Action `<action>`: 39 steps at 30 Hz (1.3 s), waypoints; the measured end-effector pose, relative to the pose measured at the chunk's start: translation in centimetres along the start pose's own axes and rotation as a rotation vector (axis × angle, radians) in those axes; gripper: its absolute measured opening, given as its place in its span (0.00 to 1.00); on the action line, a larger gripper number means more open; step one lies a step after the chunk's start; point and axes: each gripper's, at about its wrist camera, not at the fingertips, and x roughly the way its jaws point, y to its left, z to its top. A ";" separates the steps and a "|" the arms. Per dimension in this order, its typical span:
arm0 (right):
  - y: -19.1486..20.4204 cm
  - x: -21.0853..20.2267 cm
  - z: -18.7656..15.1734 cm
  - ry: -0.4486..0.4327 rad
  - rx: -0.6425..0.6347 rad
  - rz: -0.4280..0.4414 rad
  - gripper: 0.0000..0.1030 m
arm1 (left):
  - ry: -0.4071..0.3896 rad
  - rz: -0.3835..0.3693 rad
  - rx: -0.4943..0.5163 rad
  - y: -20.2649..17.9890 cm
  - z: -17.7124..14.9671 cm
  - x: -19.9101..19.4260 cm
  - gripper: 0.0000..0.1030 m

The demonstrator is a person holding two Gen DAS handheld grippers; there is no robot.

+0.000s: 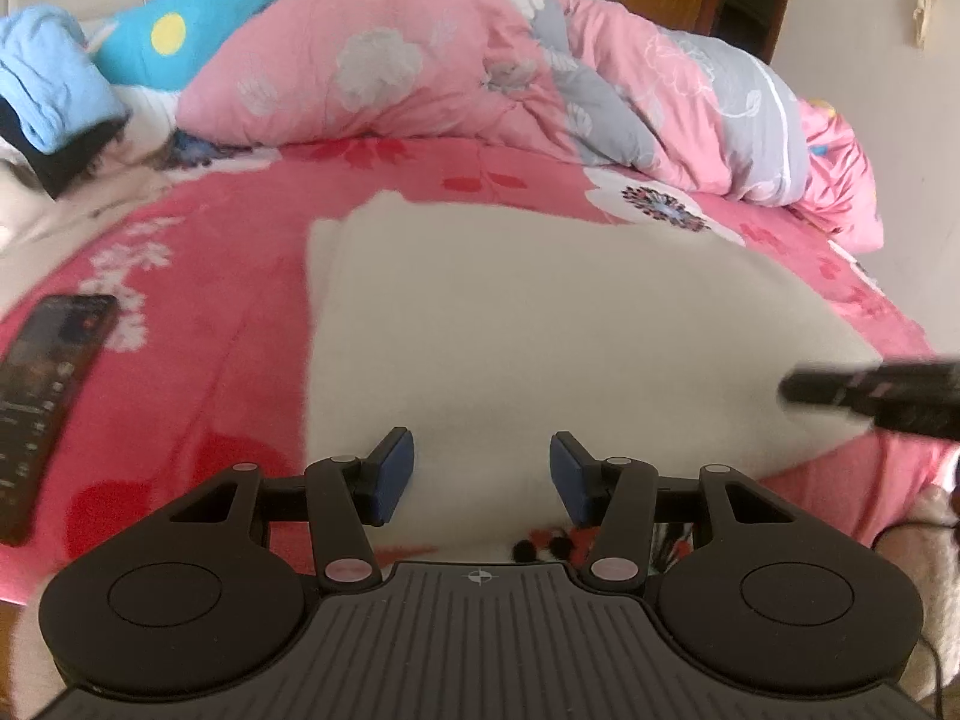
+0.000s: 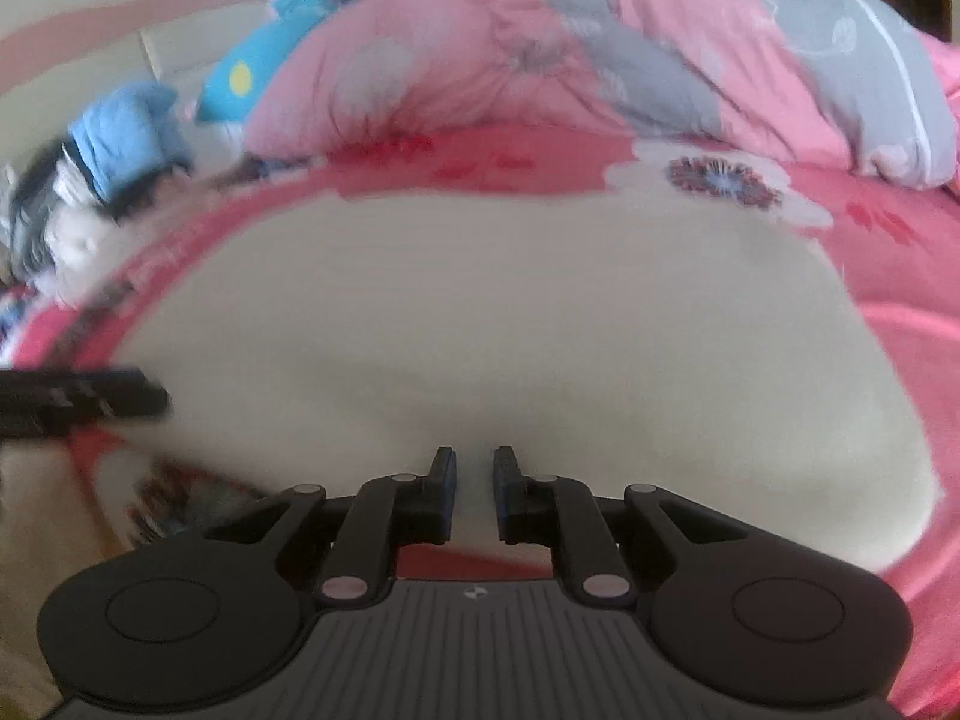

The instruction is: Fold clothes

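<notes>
Showing no legible text: phone (image 1: 45, 402) screen too blurred. Cream garment (image 1: 540, 336) flat on pink bed sheet (image 1: 228, 312), directly under both tools. Left tool (image 1: 482, 474) half open, nothing between pads. Right tool (image 2: 474, 483) narrow; grip on cloth unclear, view motion-blurred.

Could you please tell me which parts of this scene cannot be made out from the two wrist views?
- White garment: its near edge is hidden behind the left gripper body in the left view; what kind of garment it is cannot be told.
- Right gripper: whether it pinches cloth is unclear in the blurred right view.
- Phone: cut by the left edge, screen unreadable.
- Clothes pile: smeared by blur in the right view.
</notes>
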 end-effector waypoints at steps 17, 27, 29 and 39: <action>6.6 3.5 -0.7 -0.015 -0.104 0.171 0.12 | -0.014 -0.024 -0.012 1.3 -0.9 -0.1 0.49; 9.0 3.6 0.2 -0.058 -0.138 0.245 0.12 | -0.055 -0.020 0.016 1.9 -1.2 -2.1 0.49; 9.7 5.4 -0.4 -0.013 -0.140 0.278 0.12 | -0.058 -0.014 0.006 2.4 -1.4 -2.4 0.49; 12.0 6.4 0.2 -0.046 -0.198 0.346 0.12 | -0.123 0.039 -0.108 5.7 -1.5 -4.7 0.49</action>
